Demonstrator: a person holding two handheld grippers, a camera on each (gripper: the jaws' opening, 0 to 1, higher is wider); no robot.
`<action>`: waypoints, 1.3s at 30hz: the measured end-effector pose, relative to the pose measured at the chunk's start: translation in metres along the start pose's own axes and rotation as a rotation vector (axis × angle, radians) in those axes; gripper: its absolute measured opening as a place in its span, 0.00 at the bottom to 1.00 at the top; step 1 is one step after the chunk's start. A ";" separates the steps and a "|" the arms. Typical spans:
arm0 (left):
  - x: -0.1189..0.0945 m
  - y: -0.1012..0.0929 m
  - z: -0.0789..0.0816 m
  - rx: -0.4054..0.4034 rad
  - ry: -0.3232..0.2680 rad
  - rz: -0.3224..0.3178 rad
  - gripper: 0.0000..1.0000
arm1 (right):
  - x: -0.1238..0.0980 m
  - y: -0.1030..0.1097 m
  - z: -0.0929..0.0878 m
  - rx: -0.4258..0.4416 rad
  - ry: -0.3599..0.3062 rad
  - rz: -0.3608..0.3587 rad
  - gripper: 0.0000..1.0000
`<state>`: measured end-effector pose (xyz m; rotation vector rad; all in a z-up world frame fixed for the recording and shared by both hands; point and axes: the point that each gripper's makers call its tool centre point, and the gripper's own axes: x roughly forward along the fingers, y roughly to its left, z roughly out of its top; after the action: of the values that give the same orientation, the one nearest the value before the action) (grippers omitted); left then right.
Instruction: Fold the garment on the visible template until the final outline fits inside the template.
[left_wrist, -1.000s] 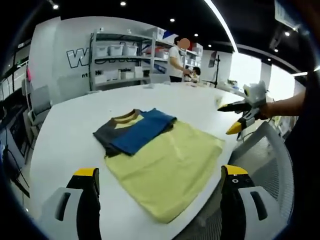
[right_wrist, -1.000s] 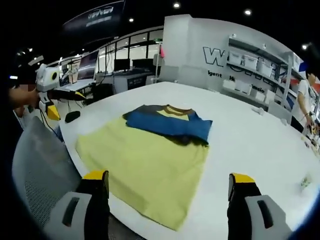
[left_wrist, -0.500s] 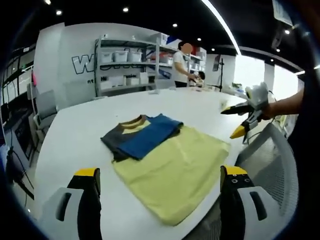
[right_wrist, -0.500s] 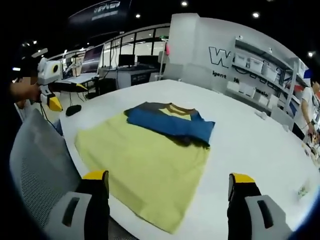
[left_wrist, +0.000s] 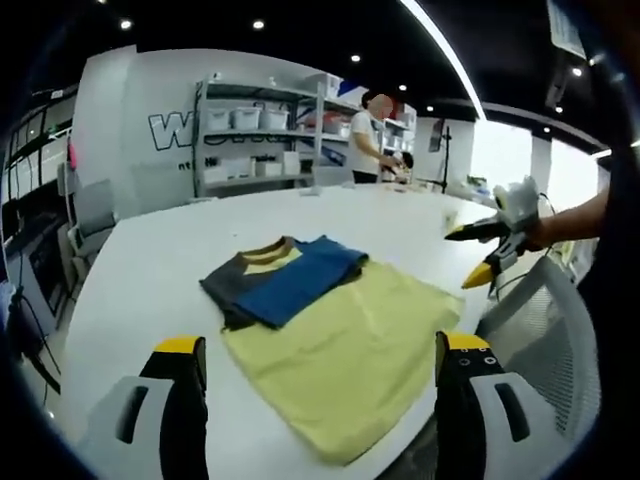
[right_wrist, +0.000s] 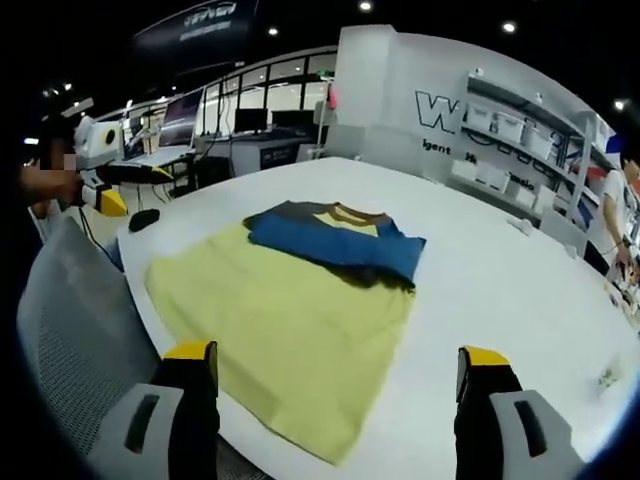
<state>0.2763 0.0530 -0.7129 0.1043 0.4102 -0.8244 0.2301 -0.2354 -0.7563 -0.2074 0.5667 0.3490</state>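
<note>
A garment lies flat on the white table (left_wrist: 140, 270) near its front edge. Its yellow body (left_wrist: 345, 340) (right_wrist: 280, 310) is spread out, and blue and dark grey sleeve parts (left_wrist: 295, 280) (right_wrist: 335, 243) are folded over the collar end. My left gripper (left_wrist: 320, 370) hangs open above the table's near edge, short of the garment, with nothing between its jaws. My right gripper (right_wrist: 337, 375) is likewise open and empty at the opposite side. Each shows in the other's view, held in a hand off the table: the right gripper (left_wrist: 478, 255) and the left gripper (right_wrist: 118, 188).
A grey mesh chair back (left_wrist: 540, 320) (right_wrist: 70, 320) stands against the table's edge between the two hands. A black mouse (right_wrist: 145, 220) lies near the table corner. Shelves with bins (left_wrist: 260, 130) and a person (left_wrist: 372, 140) stand far behind.
Both cameras have drifted slightly, so the garment sits a little differently in each view. The garment itself has not moved, and both grippers stay open.
</note>
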 end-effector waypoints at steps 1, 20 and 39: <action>0.000 0.001 -0.002 0.002 0.008 0.004 0.92 | 0.000 -0.001 -0.001 0.001 0.000 -0.003 0.99; 0.007 -0.013 -0.074 -0.078 0.256 -0.058 0.73 | -0.001 -0.004 -0.037 0.036 0.082 -0.015 0.85; -0.003 -0.017 -0.111 -0.065 0.401 -0.080 0.47 | -0.014 -0.007 -0.068 0.074 0.143 -0.022 0.71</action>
<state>0.2269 0.0706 -0.8121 0.1945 0.8222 -0.8685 0.1888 -0.2646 -0.8041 -0.1682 0.7171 0.2932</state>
